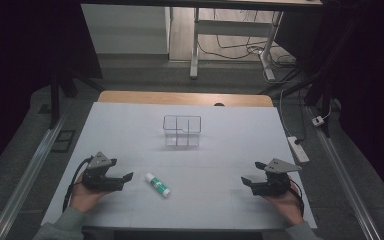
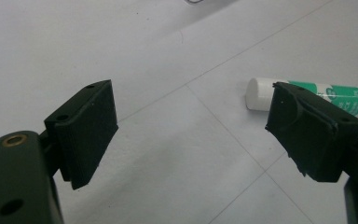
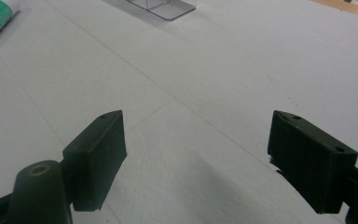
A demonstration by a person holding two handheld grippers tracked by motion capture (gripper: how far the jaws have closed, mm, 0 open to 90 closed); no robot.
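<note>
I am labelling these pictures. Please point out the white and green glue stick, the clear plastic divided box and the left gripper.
white and green glue stick (image 1: 158,184), high view, middle of its tube.
clear plastic divided box (image 1: 182,130), high view, front wall.
left gripper (image 2: 191,121), left gripper view, midway between fingertips.

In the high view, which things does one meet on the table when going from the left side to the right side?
Left gripper → glue stick → clear plastic organizer → right gripper. The organizer stands farther back on the table; the other three lie near the person's edge.
</note>
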